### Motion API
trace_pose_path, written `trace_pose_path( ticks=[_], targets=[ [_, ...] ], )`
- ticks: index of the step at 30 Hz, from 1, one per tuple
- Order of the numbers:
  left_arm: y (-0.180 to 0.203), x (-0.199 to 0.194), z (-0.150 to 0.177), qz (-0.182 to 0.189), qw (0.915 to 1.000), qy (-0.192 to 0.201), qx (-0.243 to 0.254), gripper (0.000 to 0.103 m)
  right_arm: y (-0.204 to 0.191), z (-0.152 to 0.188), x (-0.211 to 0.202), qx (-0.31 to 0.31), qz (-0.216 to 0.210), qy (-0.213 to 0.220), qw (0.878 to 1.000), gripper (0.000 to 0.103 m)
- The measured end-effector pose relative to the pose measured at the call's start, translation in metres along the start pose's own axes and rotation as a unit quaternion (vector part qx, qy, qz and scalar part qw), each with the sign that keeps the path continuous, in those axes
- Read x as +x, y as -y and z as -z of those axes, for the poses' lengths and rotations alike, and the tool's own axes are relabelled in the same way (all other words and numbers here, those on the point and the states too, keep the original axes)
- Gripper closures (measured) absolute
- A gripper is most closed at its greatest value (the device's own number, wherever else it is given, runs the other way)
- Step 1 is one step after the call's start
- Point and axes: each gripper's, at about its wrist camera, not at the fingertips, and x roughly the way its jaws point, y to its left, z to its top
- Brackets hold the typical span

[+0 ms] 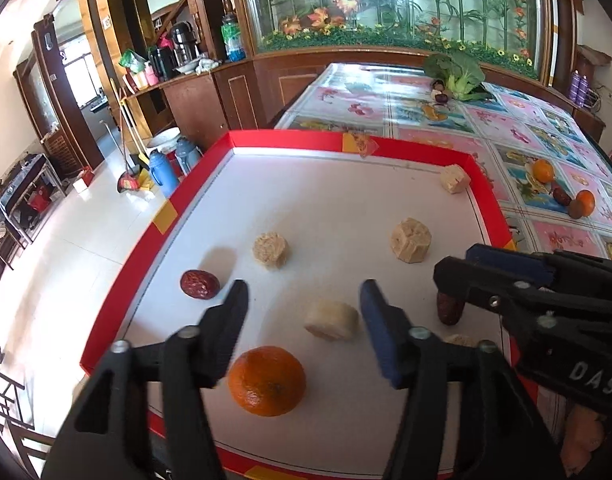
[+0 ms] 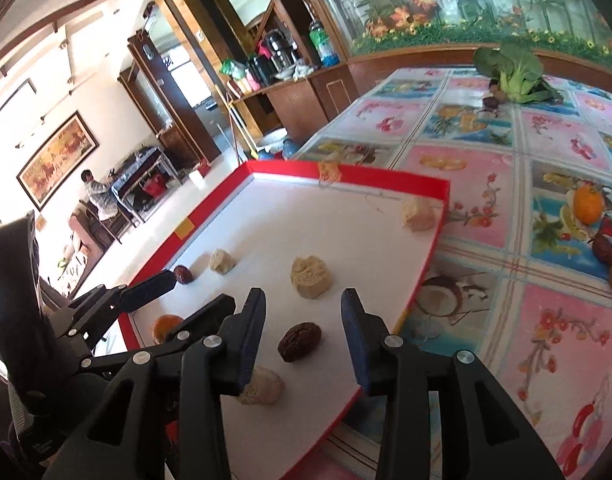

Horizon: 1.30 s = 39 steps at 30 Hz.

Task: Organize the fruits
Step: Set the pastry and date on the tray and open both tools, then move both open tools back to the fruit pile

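A red-rimmed white tray (image 1: 289,138) (image 2: 346,172) lies on the table. In the left wrist view my left gripper (image 1: 303,300) is open above the tray, with an orange (image 1: 267,380) just below it and a pale cake piece (image 1: 332,319) between the fingers. A red date (image 1: 199,284) lies to the left. In the right wrist view my right gripper (image 2: 303,316) is open around a dark date (image 2: 299,341). It shows in the left view (image 1: 452,280) over the same date (image 1: 449,312).
Several beige cake pieces (image 1: 410,240) (image 2: 310,276) lie in the tray. On the flowered tablecloth to the right are two oranges (image 1: 543,171) (image 2: 587,203), dates (image 2: 605,248) and a leafy green vegetable (image 2: 510,76). Floor drops off left of the tray.
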Motion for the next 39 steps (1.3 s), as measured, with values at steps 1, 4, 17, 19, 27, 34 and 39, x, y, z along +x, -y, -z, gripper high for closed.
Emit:
trace_pose_path(
  ticks=[1,4,17,19,27,34,39],
  targets=[
    [0.001,-0.002,-0.001,-0.002,1.0,0.003,0.002,0.037,0.004,0.0,-0.004,0.002,0.002,0.004,1.0,0.064],
    [0.007,-0.008,-0.004,-0.001,0.9999,0.013,0.008,0.032,0.017,-0.002,-0.015,0.014,0.013,0.018,1.0,0.064],
    [0.066,-0.032,-0.014,0.036,0.9963,0.04,0.068,0.022,0.129,-0.009,-0.103,0.096,0.128,0.097,0.982,0.064],
    [0.077,-0.034,-0.014,0.044,0.9952,0.04,0.078,0.022,0.147,-0.011,-0.111,0.112,0.148,0.104,0.977,0.06],
    [0.122,-0.038,-0.019,0.089,0.9885,0.031,0.119,0.022,0.184,-0.018,-0.099,0.138,0.137,0.057,0.979,0.06],
    [0.167,-0.035,-0.033,0.119,0.9808,0.032,0.151,0.022,0.191,-0.016,-0.087,0.141,0.147,0.027,0.979,0.06],
    [0.192,-0.027,-0.041,0.134,0.9782,0.023,0.157,0.022,0.193,-0.014,-0.079,0.138,0.152,0.003,0.979,0.06]
  ],
)
